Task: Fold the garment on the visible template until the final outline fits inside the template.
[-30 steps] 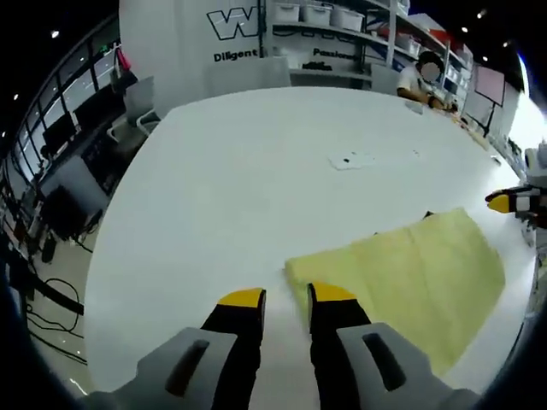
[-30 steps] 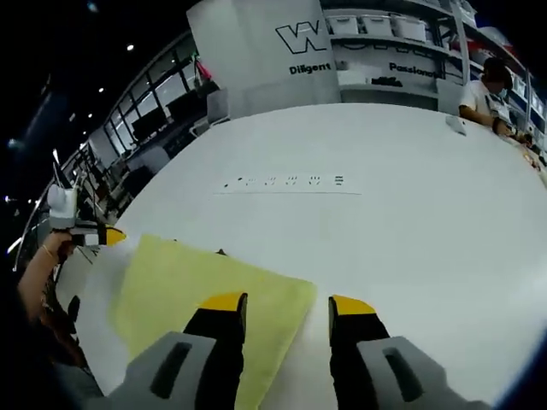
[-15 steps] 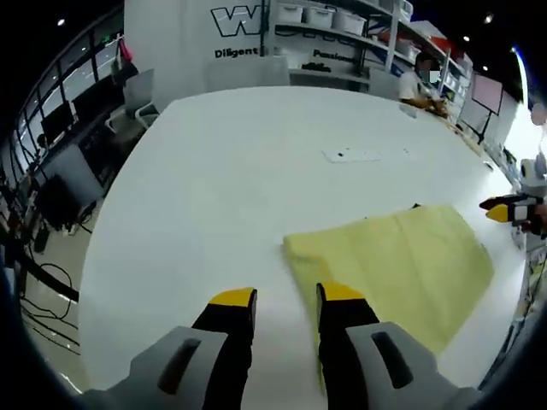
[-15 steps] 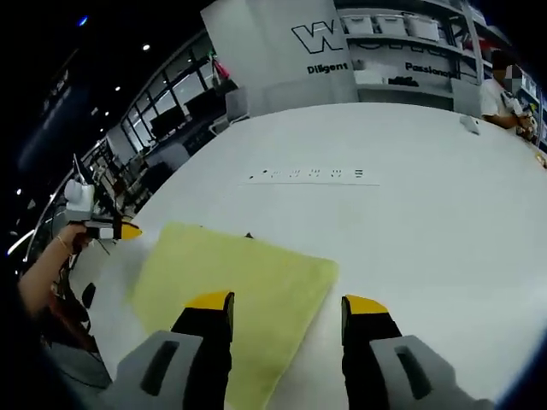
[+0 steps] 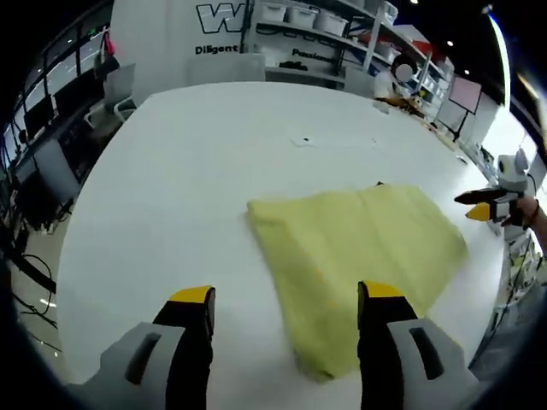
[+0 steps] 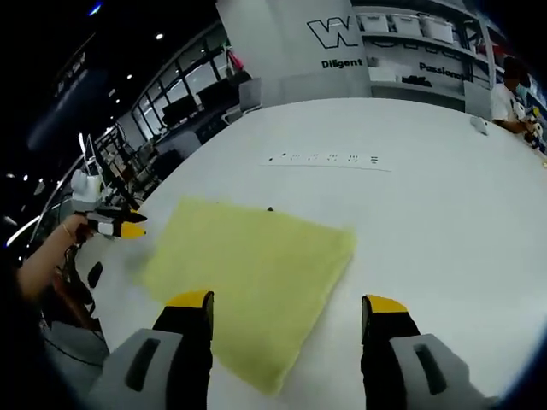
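Template mostly hidden under the garment (image 5: 359,256): a small dark bit pokes out at its far edge in both views, can't make out any outline. Small dark marks on the table (image 5: 171,196) further out are too small to read, in both views. Wall lettering at the far side is cut off.

Left hand-held gripper (image 5: 286,299): jaws wide apart, holding nothing, clear of the cloth as far as I can tell. Garment lies just ahead of it, right of centre; its near corner drops into the gap beside the right jaw tip. Left jaw tip is over bare table.

Right hand-held gripper (image 6: 288,303): jaws also spread wide, empty. Garment (image 6: 248,273) sits ahead and to the left, near edge reaching between the jaws, closer to the left tip.

Each gripper shows small at the side of the other's view: the right one at the right edge of the left gripper view, the left one at the left edge of the right gripper view, held in a hand (image 6: 64,235), off the garment's side. Can't tell jaw state from those angles.

Garment: pale yellow, flat, folded to a rough four-sided shape, faint creases, edges fairly straight, lying on the white table near its near edge
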A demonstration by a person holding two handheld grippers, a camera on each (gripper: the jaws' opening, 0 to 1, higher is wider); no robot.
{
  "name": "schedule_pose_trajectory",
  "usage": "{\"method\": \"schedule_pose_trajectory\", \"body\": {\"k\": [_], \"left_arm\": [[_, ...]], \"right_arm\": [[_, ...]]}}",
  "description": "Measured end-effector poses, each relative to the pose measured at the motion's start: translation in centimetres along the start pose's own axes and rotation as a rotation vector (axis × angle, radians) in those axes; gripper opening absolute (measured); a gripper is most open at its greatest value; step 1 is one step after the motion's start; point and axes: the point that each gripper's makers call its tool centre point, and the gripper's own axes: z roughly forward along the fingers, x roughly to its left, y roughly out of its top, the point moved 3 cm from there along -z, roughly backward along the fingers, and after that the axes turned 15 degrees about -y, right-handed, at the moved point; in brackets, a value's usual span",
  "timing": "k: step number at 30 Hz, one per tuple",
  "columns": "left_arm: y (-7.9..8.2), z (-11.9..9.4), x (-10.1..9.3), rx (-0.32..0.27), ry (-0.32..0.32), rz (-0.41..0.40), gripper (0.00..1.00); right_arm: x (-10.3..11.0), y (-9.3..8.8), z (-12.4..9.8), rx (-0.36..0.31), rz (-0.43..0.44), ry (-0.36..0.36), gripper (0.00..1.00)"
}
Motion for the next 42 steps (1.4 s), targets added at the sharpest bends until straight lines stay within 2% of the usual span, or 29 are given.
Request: {"method": "schedule_pose_trajectory", "body": {"k": [4, 8, 12, 14, 22, 28, 33, 35, 38, 42], "left_arm": [[-0.6, -0.1, -0.5, 0.0, -0.012, 0.032, 0.79], [-1.7, -0.4, -1.0, 0.009, -0.036, 0.04, 0.81], [-2.7, -0.6, -1.6, 0.027, -0.068, 0.066, 0.79], [-3.5, -0.7, -2.2, 0.041, -0.108, 0.081, 0.8], [-5.4, -0.9, -3.0, 0.057, -0.142, 0.065, 0.78], [-6.3, -1.0, -3.2, 0.063, -0.157, 0.059, 0.74], [-7.4, -1.0, -3.0, 0.072, -0.154, 0.035, 0.66], [-7.8, -1.2, -2.9, 0.066, -0.148, 0.022, 0.59], [-7.9, -1.2, -2.6, 0.046, -0.149, -0.008, 0.52], [-8.2, -1.1, -2.5, 0.05, -0.151, -0.009, 0.44]], "right_arm": [[0.0, -0.4, -0.3, 0.001, -0.012, 0.008, 0.7], [0.1, -0.8, -0.7, -0.002, -0.01, 0.013, 0.7], [0.4, -1.5, -1.1, -0.002, -0.028, 0.024, 0.7], [0.5, -2.0, -1.2, -0.004, -0.038, 0.033, 0.7], [1.1, -4.2, -1.6, 0.0, -0.003, 0.072, 0.7], [1.3, -5.3, -2.0, -0.013, 0.004, 0.078, 0.69], [1.4, -6.0, -2.0, -0.025, 0.006, 0.078, 0.67], [1.3, -6.2, -2.0, -0.027, 0.01, 0.071, 0.65], [1.3, -6.8, -1.7, -0.026, 0.011, 0.065, 0.63], [1.4, -7.5, -1.6, -0.017, 0.003, 0.057, 0.59]]}}
